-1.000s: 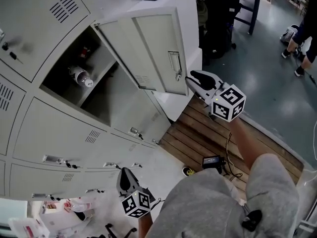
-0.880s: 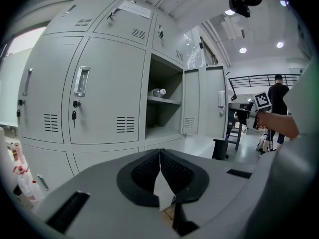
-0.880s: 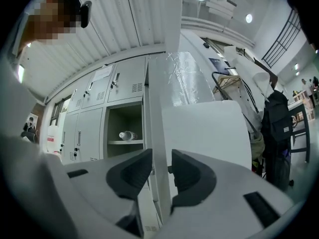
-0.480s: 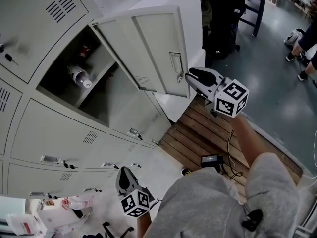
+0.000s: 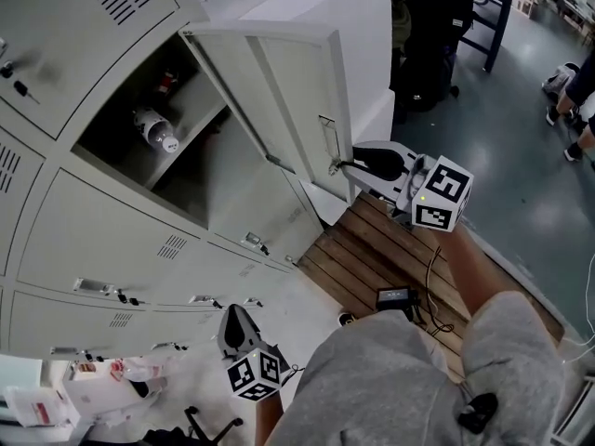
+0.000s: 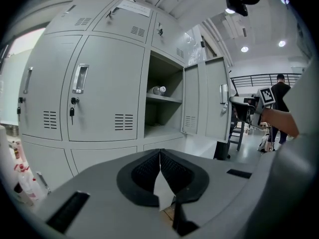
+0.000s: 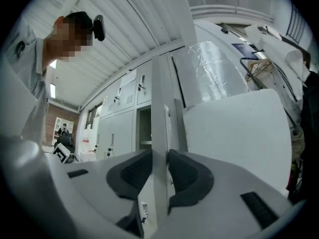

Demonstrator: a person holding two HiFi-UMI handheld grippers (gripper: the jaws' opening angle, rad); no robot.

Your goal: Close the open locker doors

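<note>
The right gripper (image 5: 361, 162) pinches the free edge of the swung-out pale-grey metal locker door (image 5: 288, 91), a firm hold for swinging it shut; left gripper (image 5: 237, 328) hangs low, jaws pressed together, idle.

No writing is legible anywhere. The paper sheet (image 6: 133, 7) on an upper locker door (image 6: 114, 24) is too blurred to read.

We see a grey-blue floor (image 5: 507, 147), with a wooden slatted platform (image 5: 372, 249) lying at the foot of a white cabinet (image 5: 367, 35). A black table (image 5: 499, 17) stands farther off. Round ceiling lights (image 6: 244, 49) glow under a ribbed white ceiling (image 7: 124, 29).
</note>
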